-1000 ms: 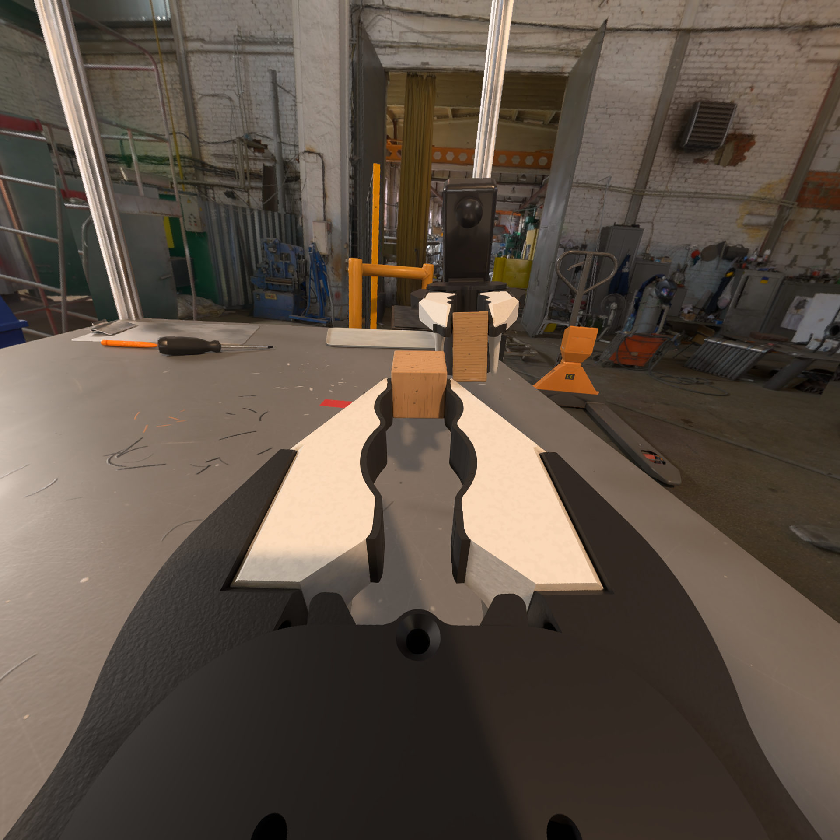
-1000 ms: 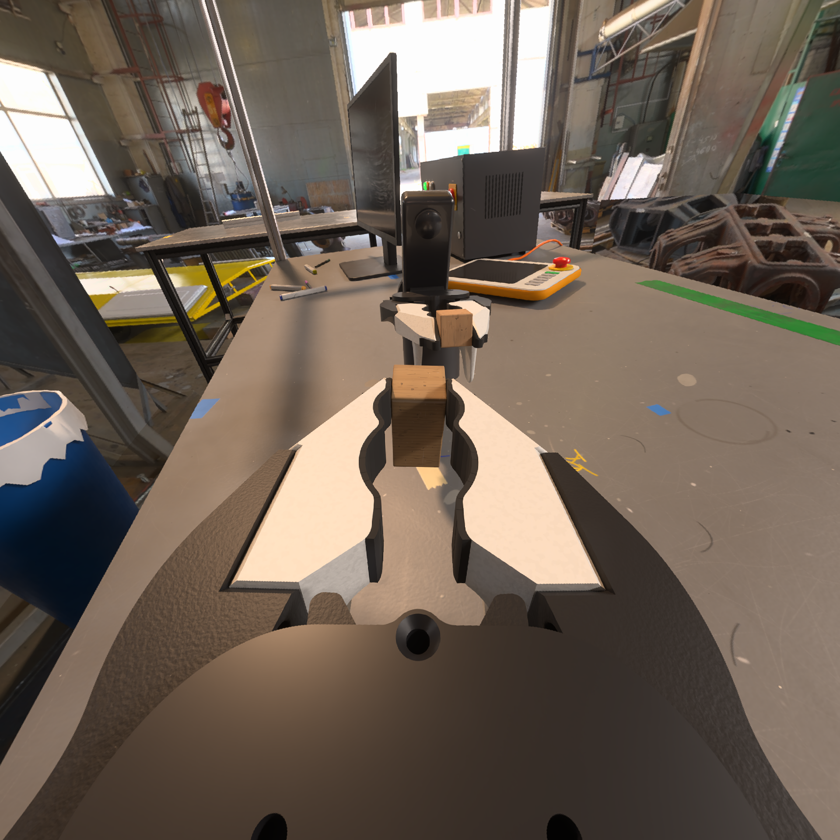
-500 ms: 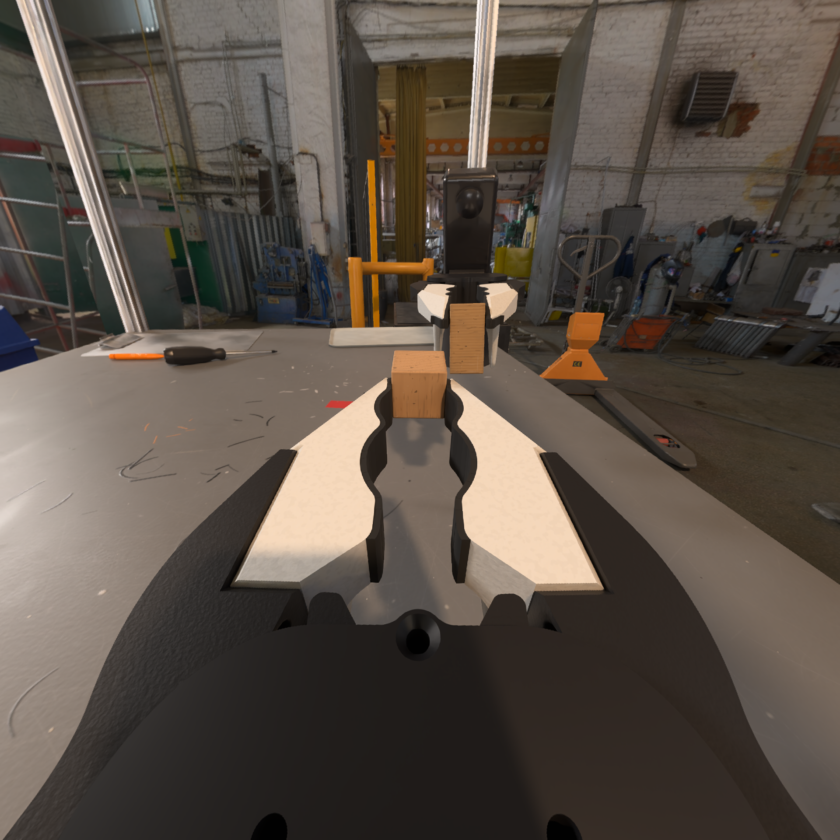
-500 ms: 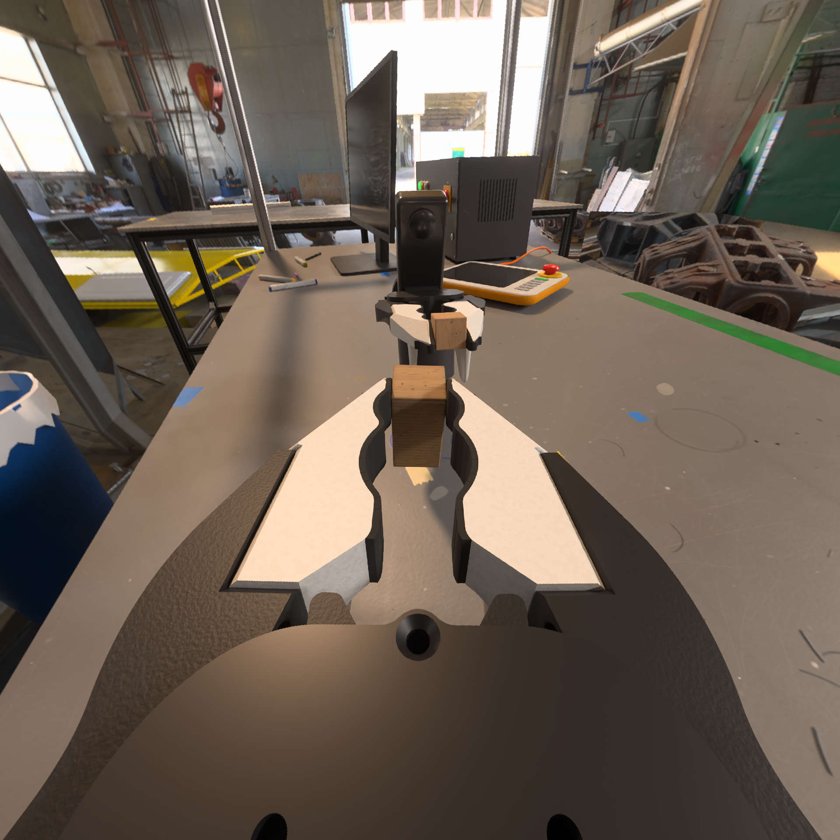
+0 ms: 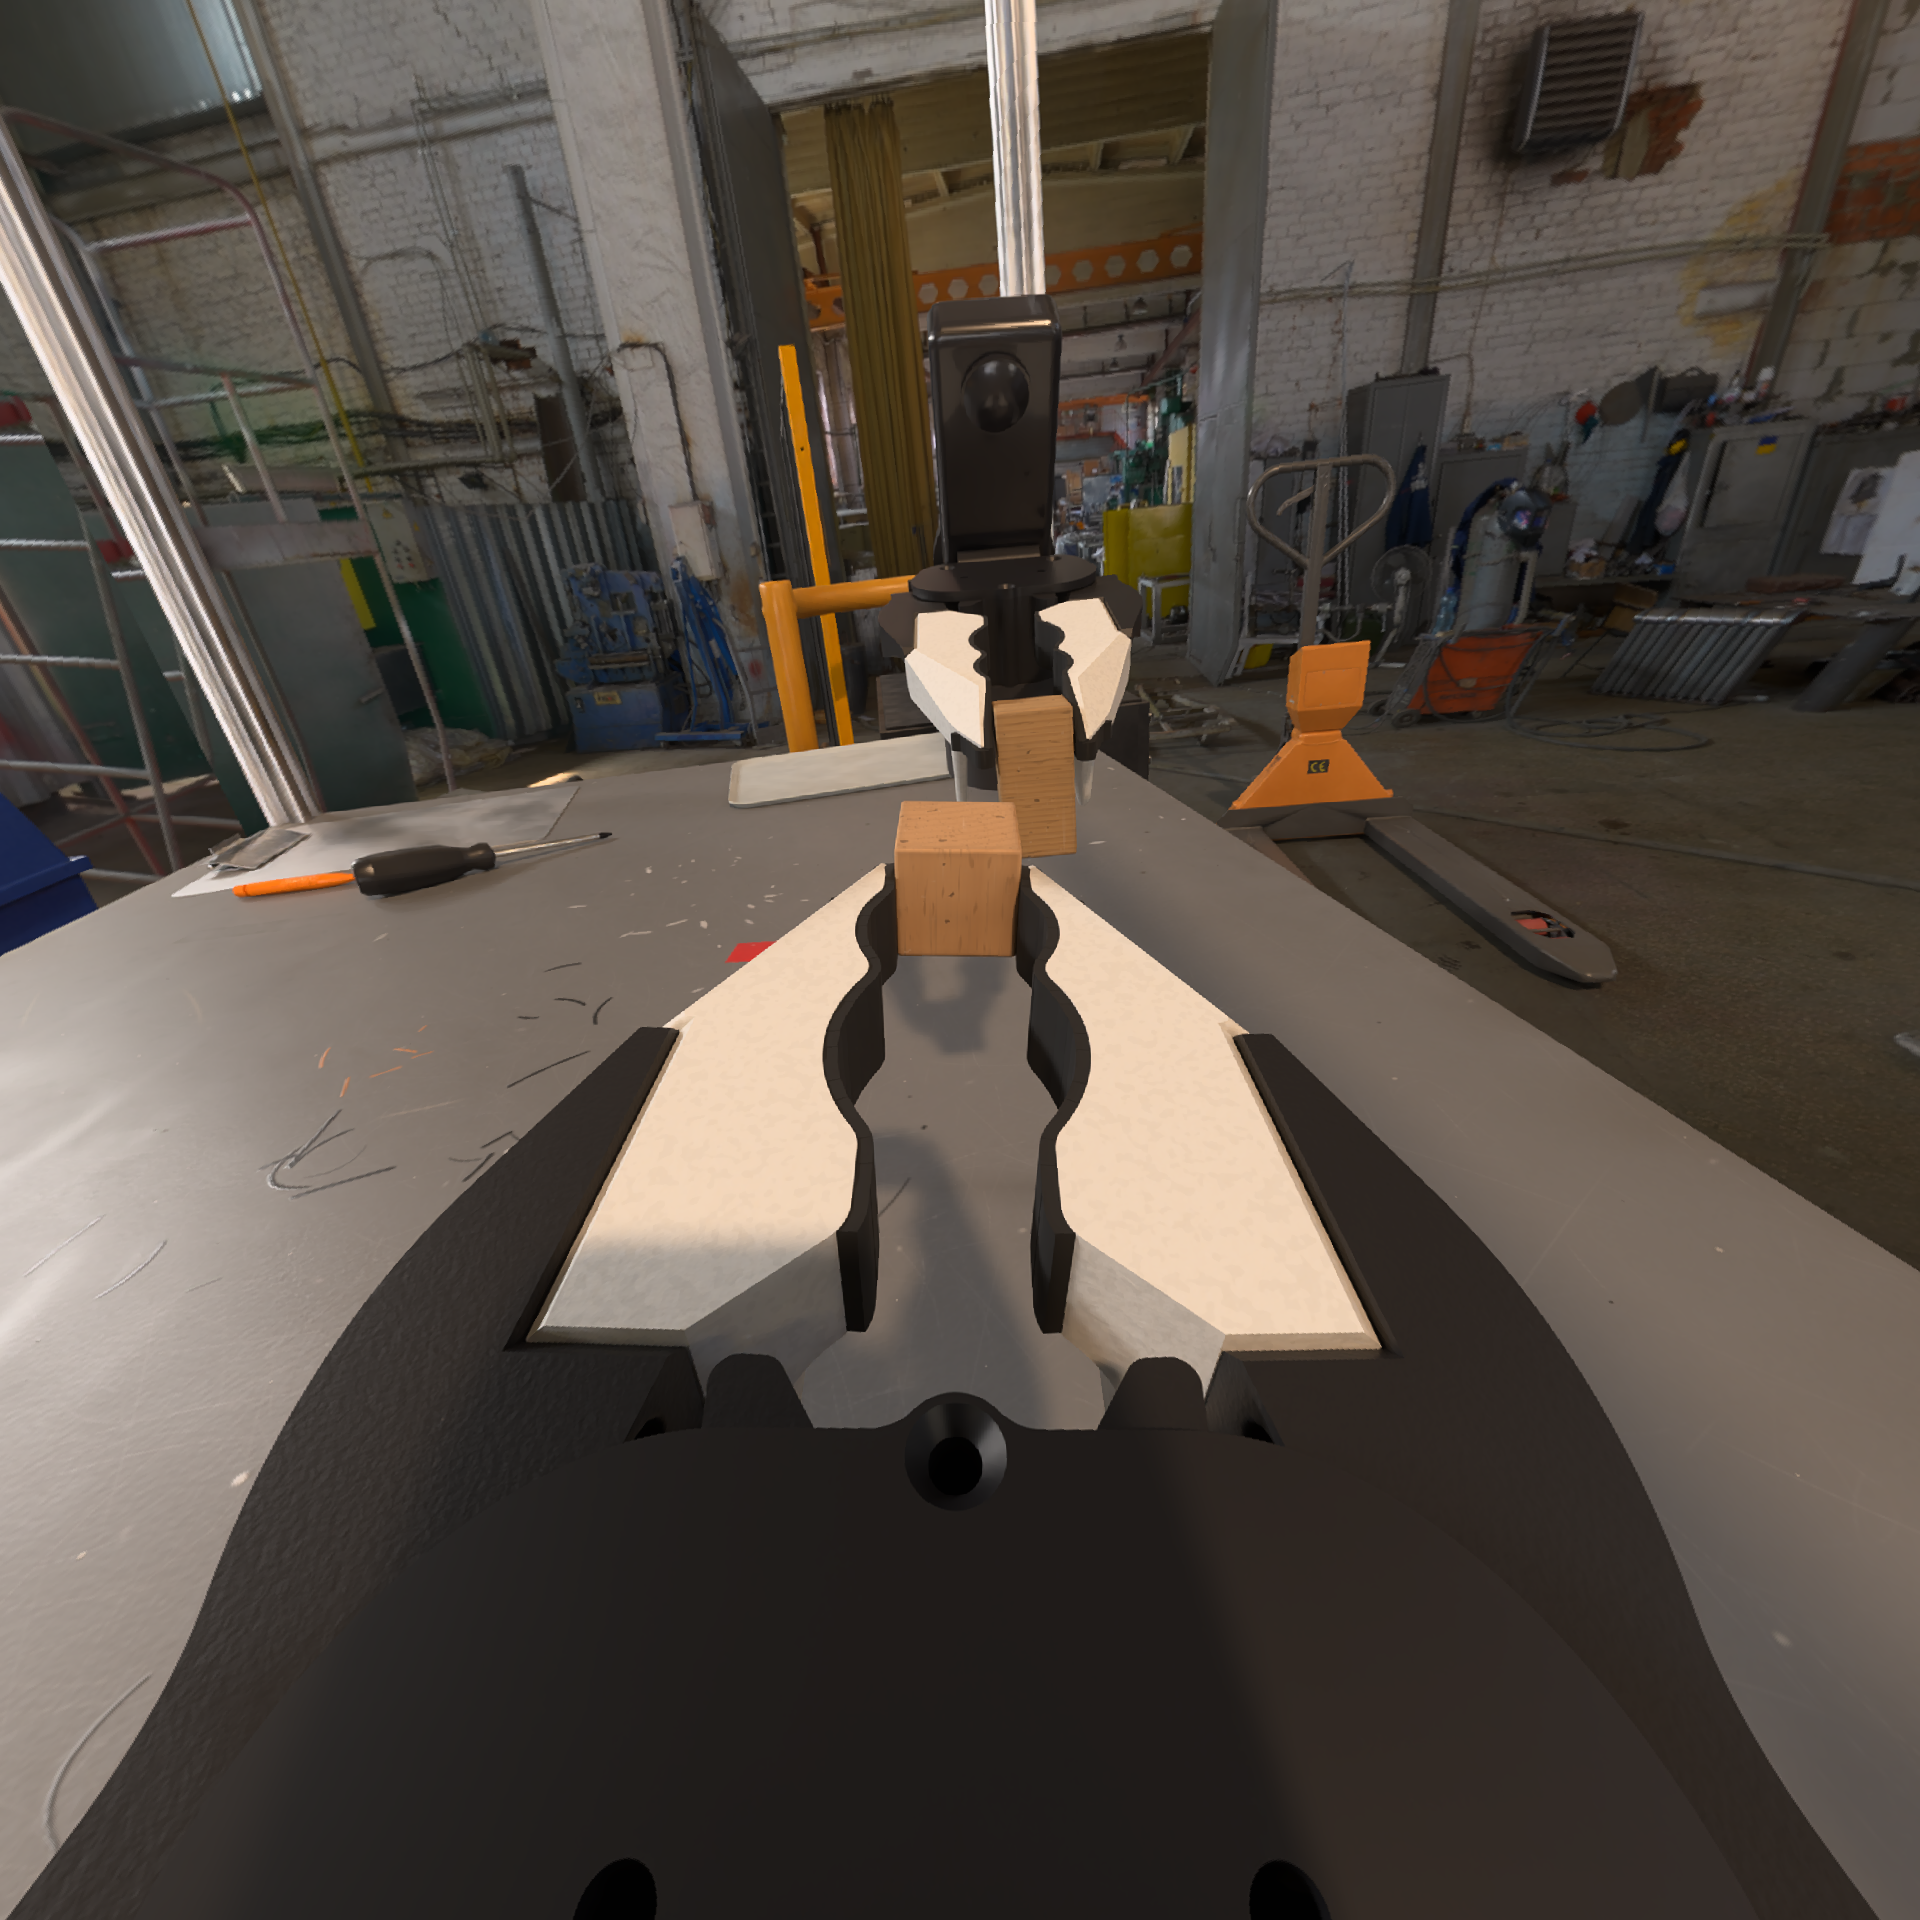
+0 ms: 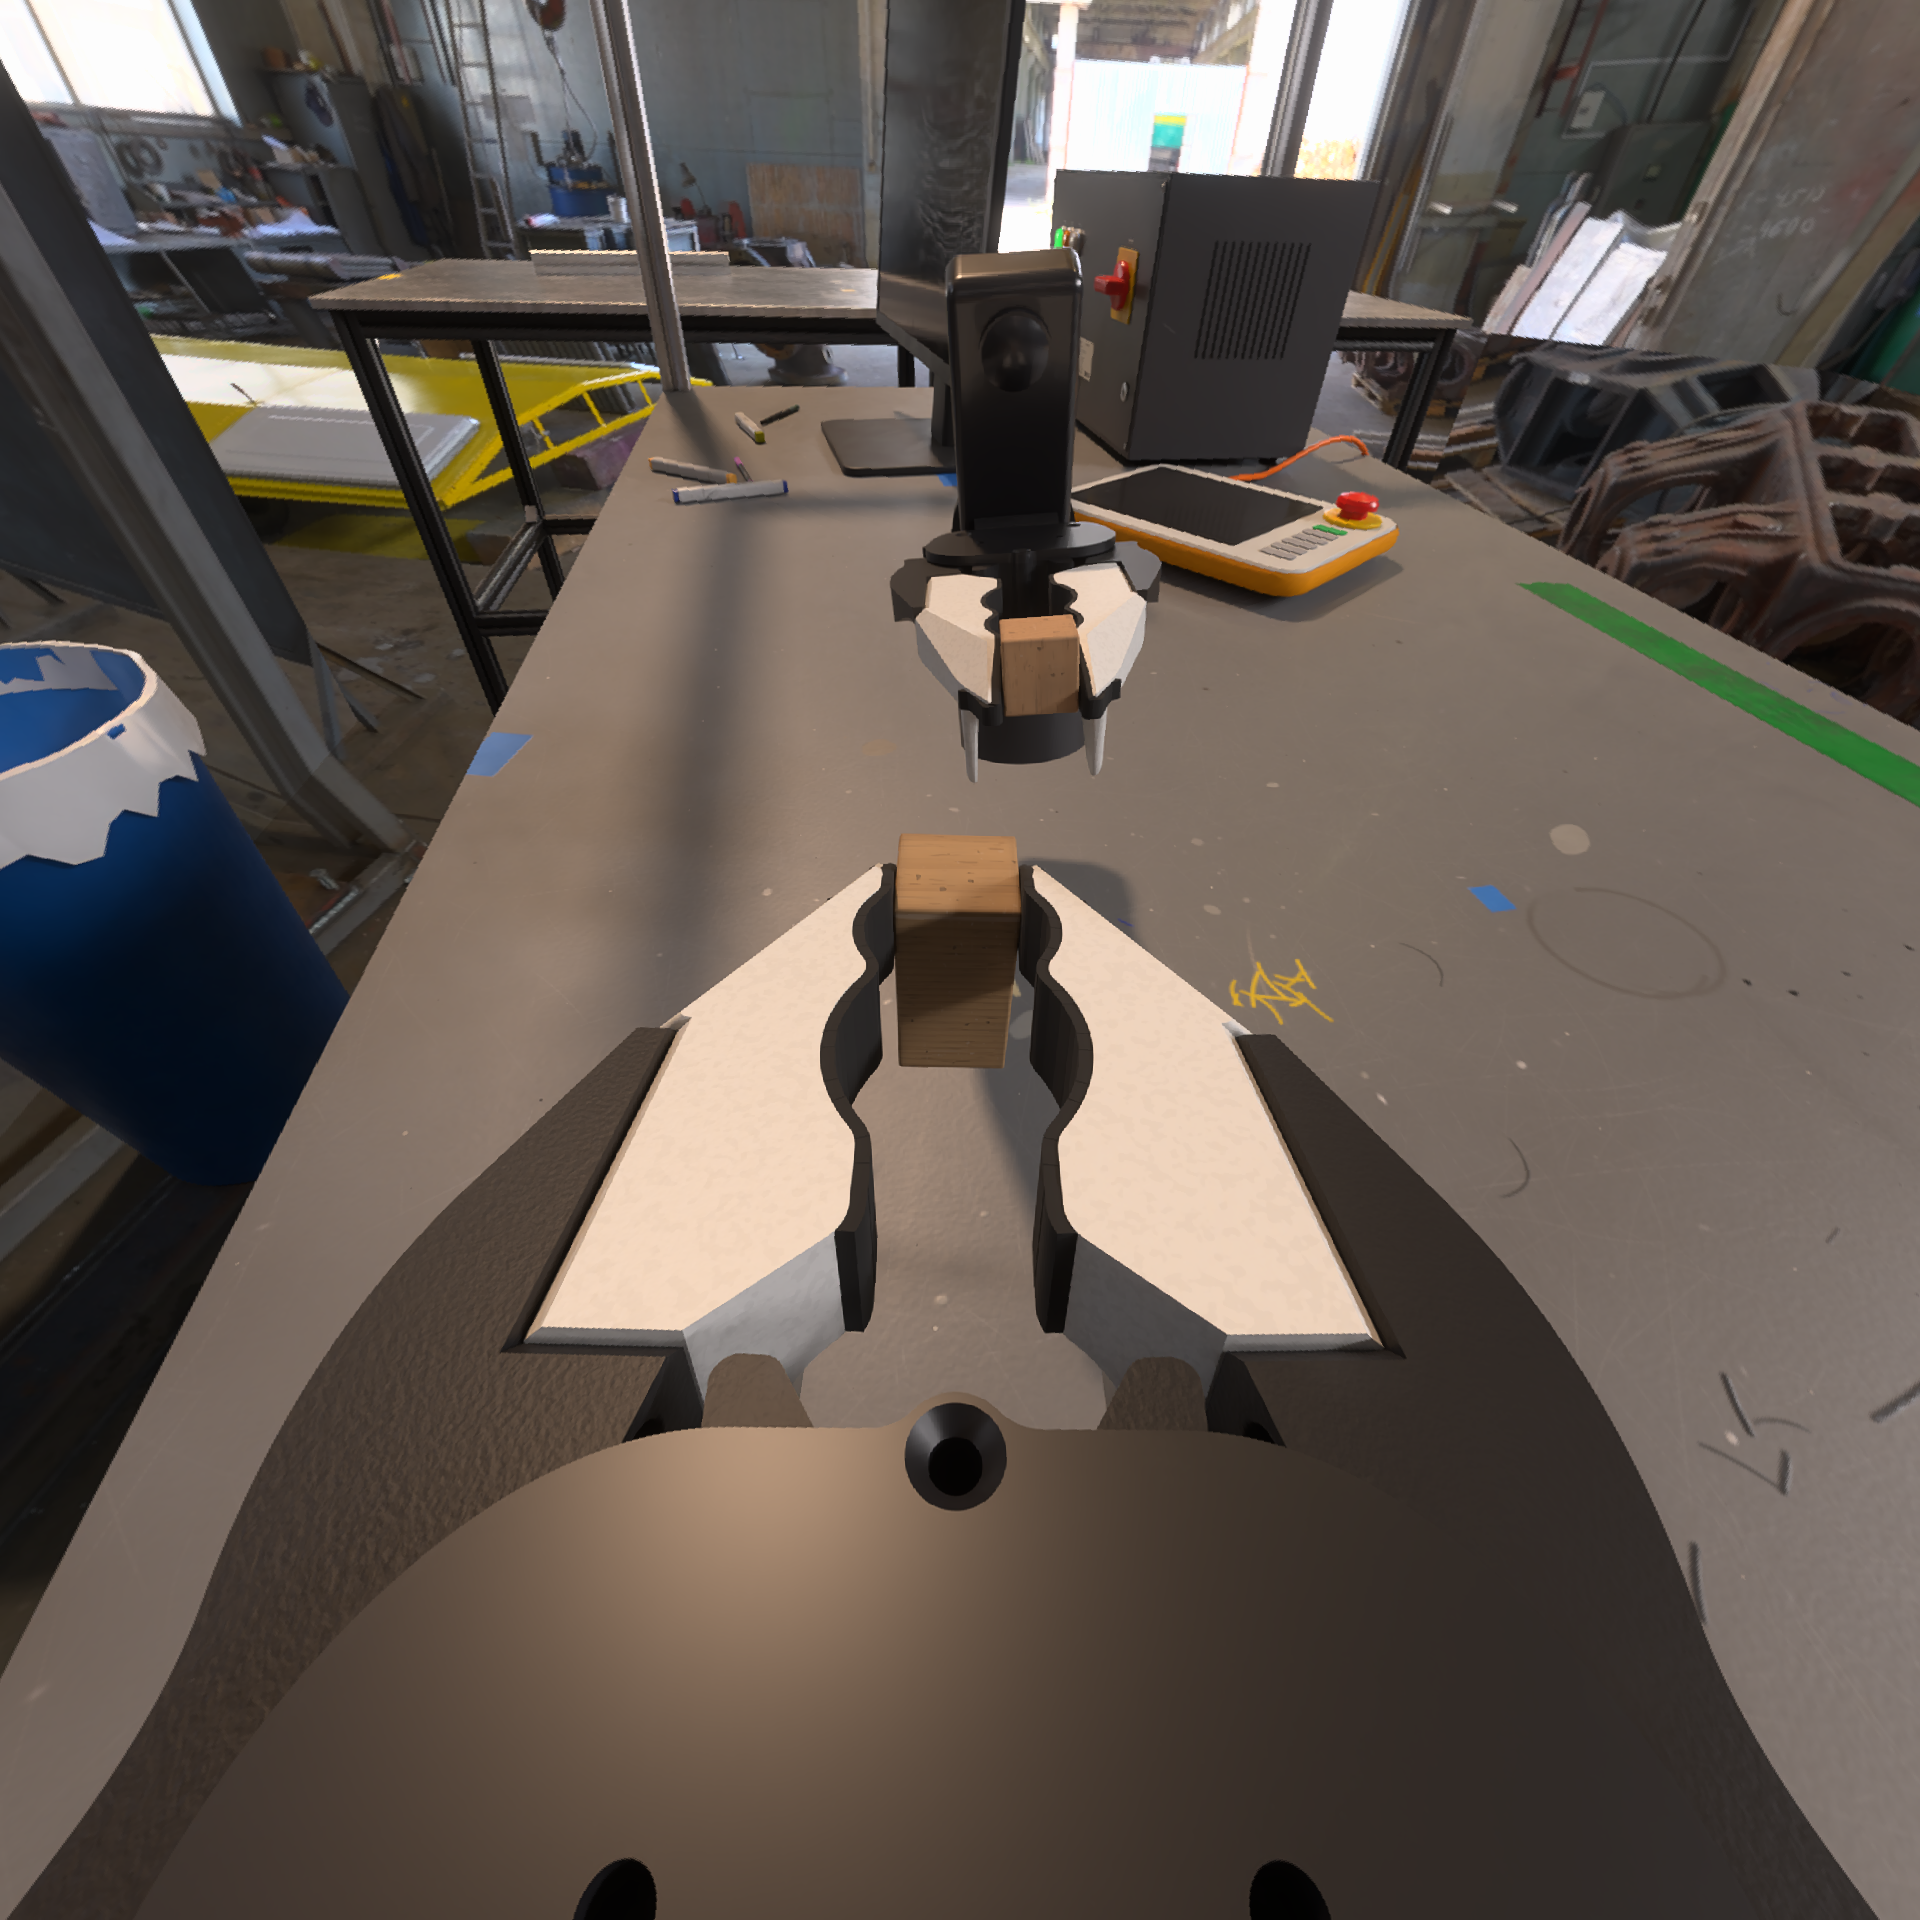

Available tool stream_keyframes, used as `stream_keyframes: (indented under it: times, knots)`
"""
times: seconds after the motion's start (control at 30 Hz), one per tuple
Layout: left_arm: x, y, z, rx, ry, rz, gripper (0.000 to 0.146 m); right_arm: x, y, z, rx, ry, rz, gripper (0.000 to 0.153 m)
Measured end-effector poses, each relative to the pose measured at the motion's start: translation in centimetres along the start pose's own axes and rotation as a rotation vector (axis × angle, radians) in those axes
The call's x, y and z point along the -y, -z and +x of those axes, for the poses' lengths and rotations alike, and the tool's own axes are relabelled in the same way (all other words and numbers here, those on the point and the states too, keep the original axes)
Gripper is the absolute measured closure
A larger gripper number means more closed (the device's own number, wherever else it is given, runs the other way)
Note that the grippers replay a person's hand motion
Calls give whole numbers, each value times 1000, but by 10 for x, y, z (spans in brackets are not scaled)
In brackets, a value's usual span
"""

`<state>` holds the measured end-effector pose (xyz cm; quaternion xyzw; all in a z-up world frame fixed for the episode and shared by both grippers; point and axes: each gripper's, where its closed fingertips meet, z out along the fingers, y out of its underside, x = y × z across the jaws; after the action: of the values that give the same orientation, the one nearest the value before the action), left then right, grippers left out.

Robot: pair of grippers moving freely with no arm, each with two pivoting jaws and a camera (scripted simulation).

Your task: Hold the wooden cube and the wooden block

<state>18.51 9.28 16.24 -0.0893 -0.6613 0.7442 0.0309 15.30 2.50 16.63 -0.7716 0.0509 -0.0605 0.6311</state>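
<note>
My left gripper [image 5: 955,896] is shut on the wooden cube [image 5: 954,891] and holds it above the grey table [image 5: 260,1049]. My right gripper [image 6: 956,914] is shut on the taller wooden block [image 6: 954,951], upright and off the table. The two grippers face each other. In the left wrist view the right gripper [image 5: 1023,743] shows farther off with the block [image 5: 1034,774]. In the right wrist view the left gripper [image 6: 1032,675] shows farther off with the cube [image 6: 1037,665].
A screwdriver [image 5: 436,865] and a flat metal sheet [image 5: 831,774] lie on the table's far side. A yellow-edged pendant [image 6: 1242,520], a monitor stand [image 6: 883,447], a dark control box [image 6: 1205,312] and markers [image 6: 722,483] stand at the other end. A blue barrel [image 6: 114,904] stands beside the table.
Both grippers have risen and tilted downward, each still shut on its piece. The gap between them looks a little wider.
</note>
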Motion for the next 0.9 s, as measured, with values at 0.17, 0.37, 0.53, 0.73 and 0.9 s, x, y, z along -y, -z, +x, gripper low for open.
stream_keyframes:
  times: [0.17,0.37,0.53,0.73,0.9]
  knots:
    - [-2,-2,-1,7,1,-12,125,-2,1,0,-17,2,-6,130]
    - [-2,-3,-1,21,-25,-35,125,-2,4,1,-13,-14,-31,130]
    - [-5,-4,-2,31,-26,-55,125,-4,6,4,-19,-42,-32,130]
    - [-2,-2,-4,32,4,-26,125,-2,3,4,-16,-75,2,130]
    - [0,0,-4,27,0,-8,125,-3,-1,2,-21,-69,33,130]
